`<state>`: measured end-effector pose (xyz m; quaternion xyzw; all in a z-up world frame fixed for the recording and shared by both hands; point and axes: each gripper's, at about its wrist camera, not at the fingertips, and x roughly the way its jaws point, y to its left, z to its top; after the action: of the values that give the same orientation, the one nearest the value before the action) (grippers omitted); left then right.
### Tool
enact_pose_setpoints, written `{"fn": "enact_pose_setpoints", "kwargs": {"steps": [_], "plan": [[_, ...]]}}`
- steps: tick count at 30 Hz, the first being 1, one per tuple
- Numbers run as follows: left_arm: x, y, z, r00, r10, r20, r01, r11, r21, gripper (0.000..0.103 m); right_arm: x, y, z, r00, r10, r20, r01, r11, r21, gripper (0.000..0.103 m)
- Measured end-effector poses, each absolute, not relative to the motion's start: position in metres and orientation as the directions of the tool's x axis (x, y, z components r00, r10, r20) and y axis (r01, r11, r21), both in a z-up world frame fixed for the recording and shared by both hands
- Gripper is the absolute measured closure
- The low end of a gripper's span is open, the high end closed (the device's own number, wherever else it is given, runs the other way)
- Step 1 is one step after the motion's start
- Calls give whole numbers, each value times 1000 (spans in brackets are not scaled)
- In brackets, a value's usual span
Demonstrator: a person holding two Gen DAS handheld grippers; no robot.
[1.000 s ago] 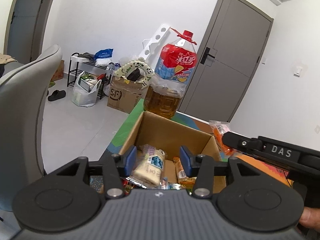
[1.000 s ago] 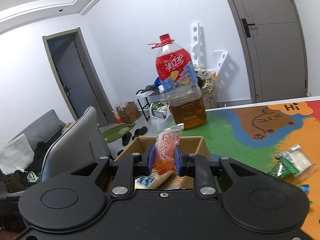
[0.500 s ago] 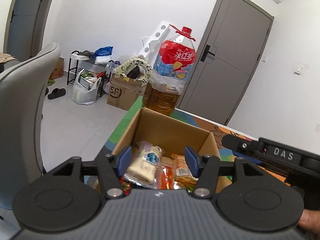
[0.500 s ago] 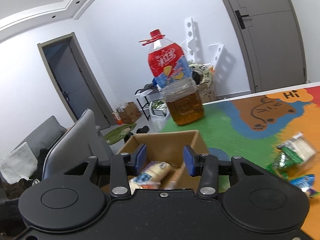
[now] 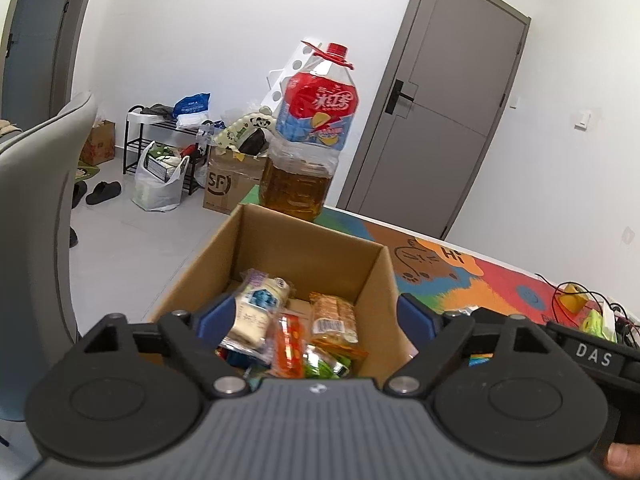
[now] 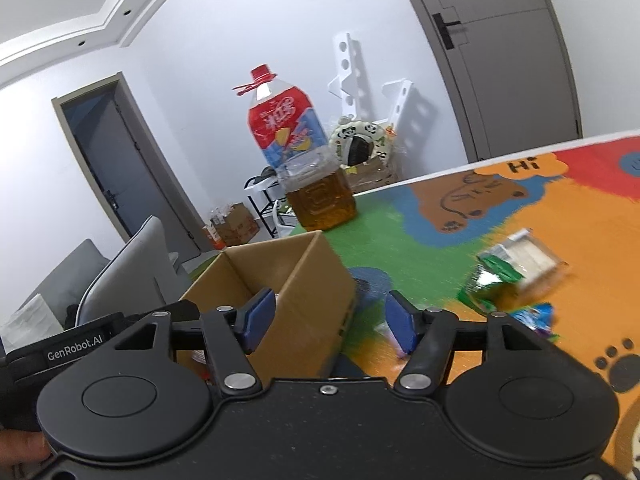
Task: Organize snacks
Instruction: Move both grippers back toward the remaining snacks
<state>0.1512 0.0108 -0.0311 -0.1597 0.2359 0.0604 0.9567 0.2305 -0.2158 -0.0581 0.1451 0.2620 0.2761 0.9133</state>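
Partly done, by the look of it: several snacks already in the box, a few packets left on the mat to its right. Left gripper wide over the box, right gripper half open beside the box corner; both just opening, nothing between. Box contents only in left view; loose packets only in right, blurred.
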Motion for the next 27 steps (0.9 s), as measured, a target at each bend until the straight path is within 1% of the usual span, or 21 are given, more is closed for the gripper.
{"fn": "enact_pose_setpoints", "kwargs": {"steps": [3,5,8,14,27], "plan": [[151,0,-29,883,36,-468,-182,945,-270,10,227,-228,-56,722,570,-392,-419,811,408,30],[151,-8,-29,883,32,-469,-173,950,-262,9,225,-237,-56,730,563,-387,-411,814,411,22],[152,-18,-28,880,25,-475,-162,955,-250,7,221,-251,-56,744,552,-377,-395,818,419,17],[153,-39,-25,882,6,-471,-133,962,-238,7,219,-278,-59,760,531,-374,-361,824,436,13],[159,-83,-20,886,-59,-460,-45,976,-212,6,215,-325,-65,800,483,-355,-295,833,468,12]]}}
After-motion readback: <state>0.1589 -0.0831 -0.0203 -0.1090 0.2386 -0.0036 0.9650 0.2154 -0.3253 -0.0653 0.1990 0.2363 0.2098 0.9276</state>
